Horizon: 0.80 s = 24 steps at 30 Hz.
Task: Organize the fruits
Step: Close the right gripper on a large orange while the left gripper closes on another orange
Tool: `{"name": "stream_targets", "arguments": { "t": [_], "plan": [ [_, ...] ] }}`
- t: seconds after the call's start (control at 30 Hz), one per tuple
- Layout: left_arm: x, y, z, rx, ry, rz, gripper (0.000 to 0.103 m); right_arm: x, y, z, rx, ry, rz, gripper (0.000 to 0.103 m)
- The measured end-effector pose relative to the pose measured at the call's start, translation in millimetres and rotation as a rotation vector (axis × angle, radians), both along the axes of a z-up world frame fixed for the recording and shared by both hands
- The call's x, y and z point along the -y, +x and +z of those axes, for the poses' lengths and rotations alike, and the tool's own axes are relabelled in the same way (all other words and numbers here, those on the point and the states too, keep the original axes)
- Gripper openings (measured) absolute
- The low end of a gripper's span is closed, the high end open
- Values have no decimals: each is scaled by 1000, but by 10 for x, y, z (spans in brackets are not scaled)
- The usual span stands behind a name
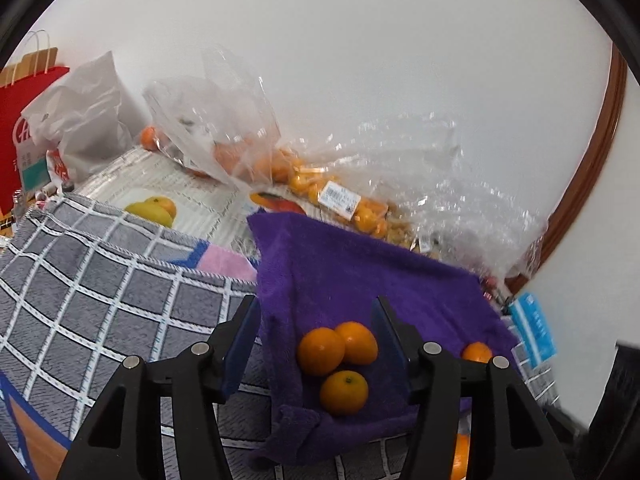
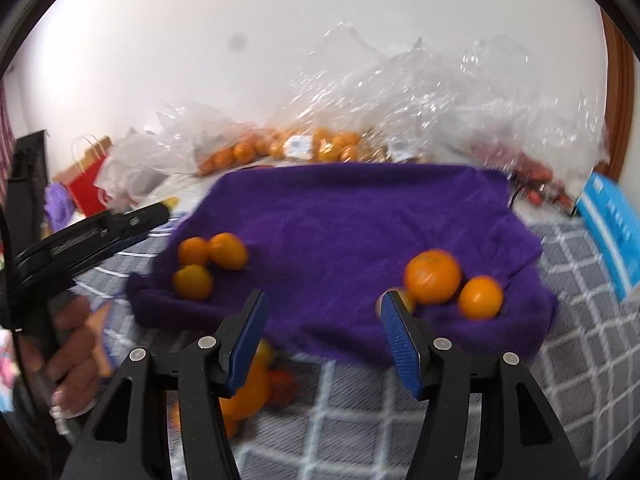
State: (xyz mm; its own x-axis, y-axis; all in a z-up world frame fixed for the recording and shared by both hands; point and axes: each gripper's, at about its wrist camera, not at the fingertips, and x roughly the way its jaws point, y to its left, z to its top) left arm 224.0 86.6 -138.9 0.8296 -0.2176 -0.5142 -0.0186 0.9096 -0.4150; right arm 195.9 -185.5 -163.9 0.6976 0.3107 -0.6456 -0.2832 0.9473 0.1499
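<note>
Three oranges (image 1: 338, 364) lie clustered on the purple towel (image 1: 360, 272), lower centre, left gripper (image 1: 316, 344) fingers apart, empty | right view: right gripper (image 2: 322, 322) fingers apart, empty; two oranges (image 2: 452, 284) centre-right | risk: round fruit rolls off soft towel folds.

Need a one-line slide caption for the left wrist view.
Open left gripper above three small orange citrus fruits clustered on a purple terry towel.
</note>
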Motion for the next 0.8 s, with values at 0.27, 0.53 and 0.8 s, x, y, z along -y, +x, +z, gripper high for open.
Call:
{"name": "stream_targets", "arguments": {
  "t": [0.27, 0.53, 0.8],
  "plan": [
    [-258, -292, 216, -28, 11, 40, 56, -309, -266, -139, -53, 10, 18, 59],
    [-515, -765, -23, -140, 98, 26, 56, -606, -316, -348, -5, -127, -10, 49],
    [-72, -1012, -276, -205, 257, -80, 56, -456, -591, -104, 65, -98, 7, 42]
  ]
}}
